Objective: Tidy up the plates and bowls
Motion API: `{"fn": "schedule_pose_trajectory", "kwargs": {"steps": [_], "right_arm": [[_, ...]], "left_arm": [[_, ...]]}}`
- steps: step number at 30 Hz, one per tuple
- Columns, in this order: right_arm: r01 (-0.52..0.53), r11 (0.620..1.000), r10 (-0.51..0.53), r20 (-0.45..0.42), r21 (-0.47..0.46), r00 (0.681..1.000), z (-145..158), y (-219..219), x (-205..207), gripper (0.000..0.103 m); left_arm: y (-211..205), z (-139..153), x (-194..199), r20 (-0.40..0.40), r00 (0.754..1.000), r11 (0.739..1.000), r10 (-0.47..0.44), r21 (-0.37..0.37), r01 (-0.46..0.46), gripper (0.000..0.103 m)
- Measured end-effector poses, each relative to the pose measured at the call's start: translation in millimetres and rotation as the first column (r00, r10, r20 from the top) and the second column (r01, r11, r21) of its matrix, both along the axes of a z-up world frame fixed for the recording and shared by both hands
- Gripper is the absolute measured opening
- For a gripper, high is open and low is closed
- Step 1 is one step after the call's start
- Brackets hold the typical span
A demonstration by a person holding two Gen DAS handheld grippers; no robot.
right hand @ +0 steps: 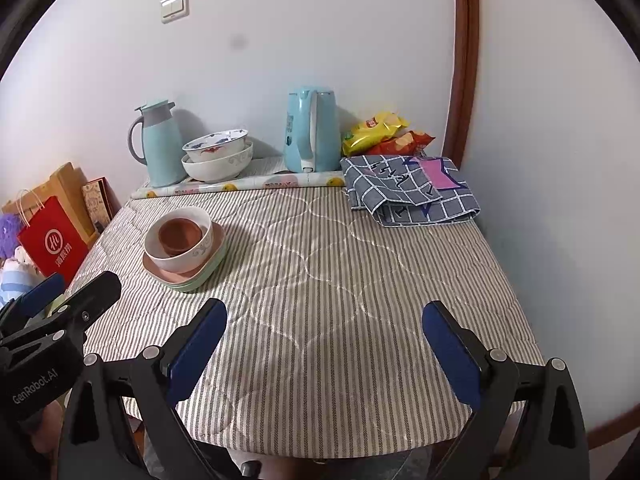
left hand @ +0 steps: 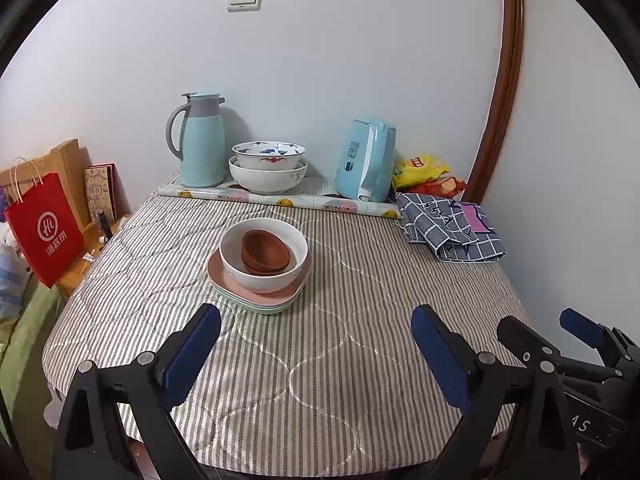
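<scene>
A stack stands on the striped table (left hand: 340, 352): brown bowls (left hand: 265, 251) nested in a white bowl (left hand: 264, 276), on a pink plate (left hand: 224, 280) over green plates (left hand: 264, 307). The same stack shows in the right wrist view, with the brown bowl (right hand: 180, 234), white bowl (right hand: 180, 262) and pink plate (right hand: 160, 272). Two more bowls, a patterned one (left hand: 269, 154) in a larger white one (left hand: 267, 179), stand at the back by the wall. My left gripper (left hand: 316, 322) is open and empty, just short of the stack. My right gripper (right hand: 324, 320) is open and empty, to the right of the stack.
A light blue thermos jug (left hand: 202, 140) and a blue kettle (left hand: 366, 160) stand at the back on a rolled mat (left hand: 280, 199). Snack bags (left hand: 420, 168) and a folded checked cloth (left hand: 448, 226) lie at the back right. A red paper bag (left hand: 44, 228) stands left of the table.
</scene>
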State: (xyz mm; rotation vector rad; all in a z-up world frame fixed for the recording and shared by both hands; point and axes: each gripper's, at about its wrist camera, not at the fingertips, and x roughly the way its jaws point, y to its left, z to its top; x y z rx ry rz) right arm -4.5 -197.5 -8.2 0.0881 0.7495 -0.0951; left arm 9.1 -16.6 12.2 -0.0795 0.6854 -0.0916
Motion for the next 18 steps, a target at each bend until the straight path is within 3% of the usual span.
{"fn": "schedule_pose_trajectory", "kwargs": {"steps": [18], "right_arm": [[0.007, 1.0, -0.007, 0.003, 0.003, 1.0, 0.7, -2.0, -0.3, 0.097]], "left_arm": [[0.6, 2.4, 0.1, -0.001, 1.0, 1.0, 0.001, 0.0, -0.001, 0.097]]}}
